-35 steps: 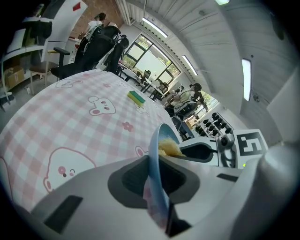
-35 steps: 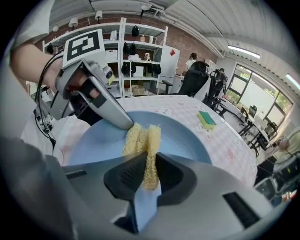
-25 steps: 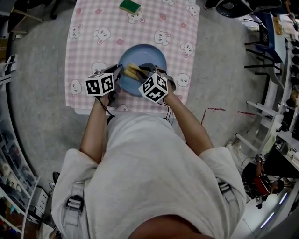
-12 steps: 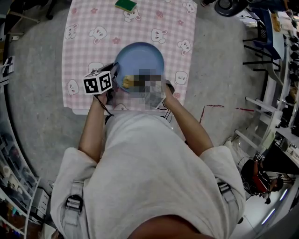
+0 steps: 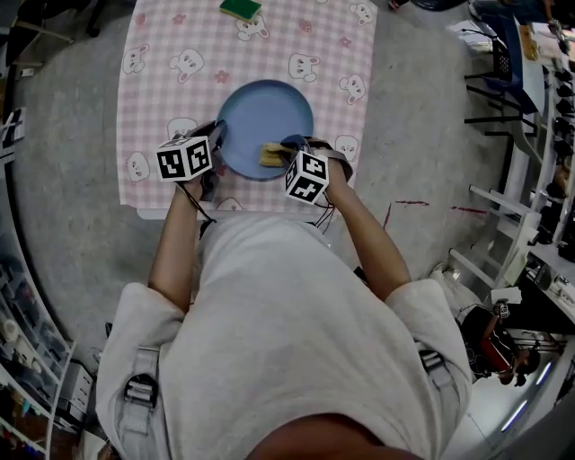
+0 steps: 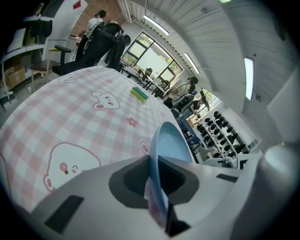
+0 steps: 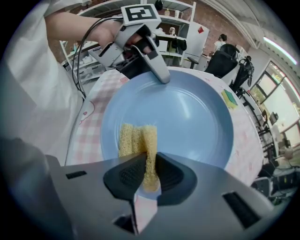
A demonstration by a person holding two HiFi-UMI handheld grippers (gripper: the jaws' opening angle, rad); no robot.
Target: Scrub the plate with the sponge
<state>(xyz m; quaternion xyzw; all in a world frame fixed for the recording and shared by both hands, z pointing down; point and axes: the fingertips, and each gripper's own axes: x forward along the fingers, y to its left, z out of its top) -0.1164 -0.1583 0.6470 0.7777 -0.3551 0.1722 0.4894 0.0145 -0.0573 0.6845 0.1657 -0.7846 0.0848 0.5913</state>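
A round blue plate [image 5: 262, 126] lies on the pink checked cloth [image 5: 180, 54]. My left gripper [image 5: 216, 135] is shut on the plate's left rim; in the left gripper view the plate [image 6: 165, 154] runs edge-on between the jaws of that gripper [image 6: 154, 180]. My right gripper [image 5: 286, 149] is shut on a folded yellow sponge [image 5: 271, 154], which rests on the plate's near right part. The right gripper view shows the sponge [image 7: 136, 143] pinched between the jaws of the right gripper [image 7: 149, 173], pressed on the plate [image 7: 187, 117], with the left gripper [image 7: 161, 75] at the far rim.
A green and yellow sponge [image 5: 241, 9] lies at the table's far edge, also in the left gripper view as a small green sponge [image 6: 139, 94]. Grey floor surrounds the small table. Shelves and racks [image 5: 530, 135] stand to the right.
The right gripper has slid the sponge over the plate's near part, from the near left toward the right. The left gripper keeps its hold on the rim.
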